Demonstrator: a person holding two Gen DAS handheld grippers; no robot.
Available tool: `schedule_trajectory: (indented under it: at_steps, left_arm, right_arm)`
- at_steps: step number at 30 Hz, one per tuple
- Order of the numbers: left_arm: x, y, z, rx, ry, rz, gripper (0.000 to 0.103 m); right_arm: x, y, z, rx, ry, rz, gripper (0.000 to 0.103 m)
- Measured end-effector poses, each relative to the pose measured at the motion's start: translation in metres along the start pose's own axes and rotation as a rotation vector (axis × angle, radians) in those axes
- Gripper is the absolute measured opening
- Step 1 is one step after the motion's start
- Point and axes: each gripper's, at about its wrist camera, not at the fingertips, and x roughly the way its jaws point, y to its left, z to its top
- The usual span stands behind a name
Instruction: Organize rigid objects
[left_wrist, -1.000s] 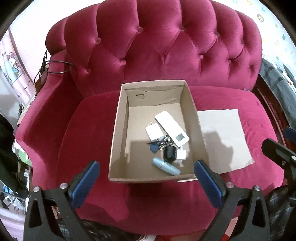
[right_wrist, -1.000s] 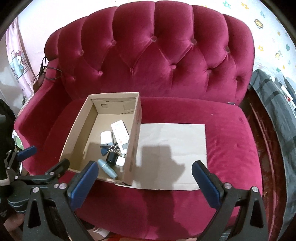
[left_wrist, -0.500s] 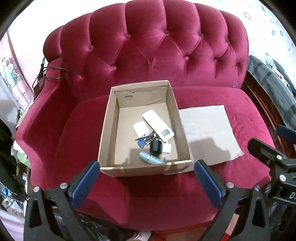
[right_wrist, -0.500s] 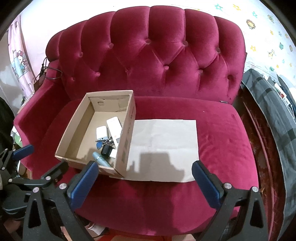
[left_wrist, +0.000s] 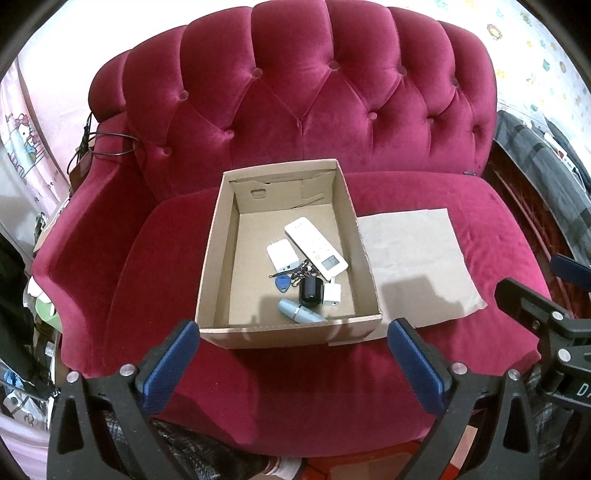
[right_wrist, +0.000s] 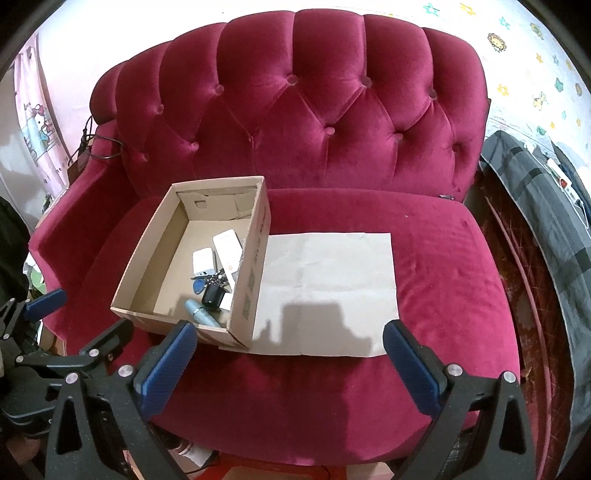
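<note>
Nearest to the cameras, the left gripper (left_wrist: 293, 354) and the right gripper (right_wrist: 290, 356) both hang in front of the sofa edge with their blue pads spread wide apart and nothing between them. Behind them, on the red velvet sofa (left_wrist: 295, 387), stands an open cardboard box (left_wrist: 210, 258), and just beside it on its right lies a flat sheet of cardboard (right_wrist: 332, 288). All the rigid objects are inside the box, gathered at its near right part: a light blue tube (left_wrist: 301, 312) closest, then a black car key (left_wrist: 309, 291) touching a small white adapter (left_wrist: 331, 294), a blue key tag (left_wrist: 282, 284), a white charger (left_wrist: 282, 256) and a white remote control (left_wrist: 316, 247) farthest. It seems the sorting is finished or not begun; I cannot tell which. The next move probably needs one gripper to descend into the box. Dark print is on the outer box wall, but too small to read.
</note>
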Motion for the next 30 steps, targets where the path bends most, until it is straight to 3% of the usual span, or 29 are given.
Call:
schedule_trajectory:
  at_steps: [30]
  left_arm:
    - [-0.008, -0.005, -0.001, 0.012, -0.011, 0.005, 0.103]
  right_arm:
    - [-0.010, 0.004, 0.001, 0.010, -0.024, 0.002, 0.103]
